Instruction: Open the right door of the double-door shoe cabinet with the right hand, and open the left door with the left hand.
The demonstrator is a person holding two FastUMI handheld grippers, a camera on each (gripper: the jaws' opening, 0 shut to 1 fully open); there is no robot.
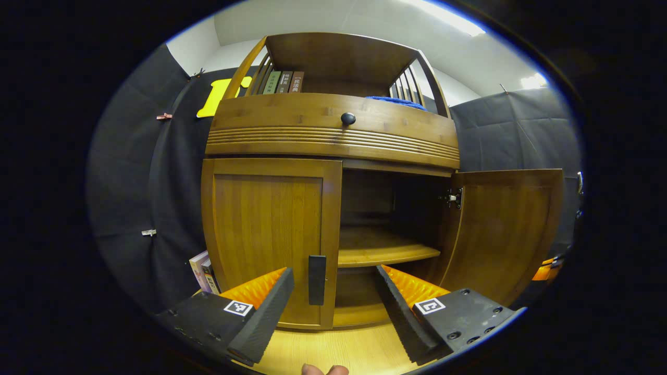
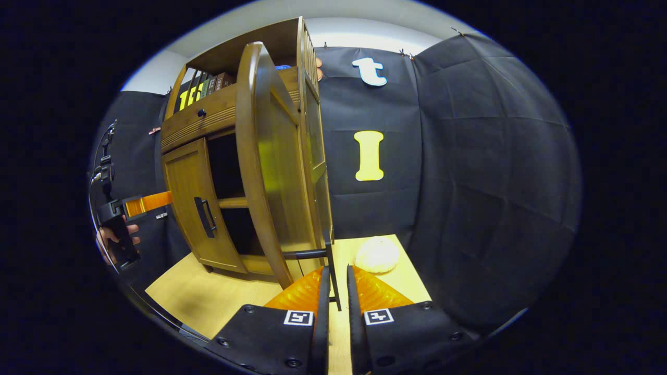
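The wooden shoe cabinet (image 1: 333,135) faces me in the left gripper view. Its left door (image 1: 266,234) is closed, with a dark vertical handle (image 1: 317,279) at its inner edge. My left gripper (image 1: 333,273) is open, and the handle stands between its fingers, nearer the left one, without touching. The right door (image 1: 500,234) is swung wide open, baring the inner shelf (image 1: 385,250). In the right gripper view this right door (image 2: 266,172) is seen edge-on, and my right gripper (image 2: 337,272) is shut on its thin dark handle (image 2: 333,281). The left gripper (image 2: 125,224) and a hand show far left.
A drawer with a round knob (image 1: 348,119) sits above the doors, with books (image 1: 284,82) and blue cloth (image 1: 396,101) on the top shelf. More books (image 1: 203,271) lean beside the cabinet's left side. A pale round object (image 2: 376,254) lies on the wooden floor right of the open door.
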